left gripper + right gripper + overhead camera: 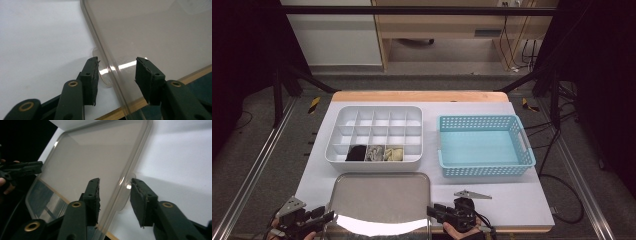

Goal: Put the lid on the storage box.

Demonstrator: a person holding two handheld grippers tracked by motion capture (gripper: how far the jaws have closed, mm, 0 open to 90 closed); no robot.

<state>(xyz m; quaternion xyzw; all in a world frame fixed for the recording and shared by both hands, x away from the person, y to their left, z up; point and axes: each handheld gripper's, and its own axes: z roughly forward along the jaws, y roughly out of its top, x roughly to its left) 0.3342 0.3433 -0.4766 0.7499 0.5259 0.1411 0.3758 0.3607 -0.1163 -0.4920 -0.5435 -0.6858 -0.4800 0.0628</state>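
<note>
A shiny, see-through grey tray lies at the front of the white table top, its near end over the wooden front edge. My left gripper is at the tray's front left corner. In the left gripper view the tray's rim runs between the jaws of the left gripper, which stand apart from it, open. My right gripper is at the front right corner. Its view shows the right gripper open astride the rim of the tray, the pads clear of it.
Behind the tray stands a white compartment box with black, grey and beige items in its front row. A light blue basket sits to its right. Bare white table lies right of the tray.
</note>
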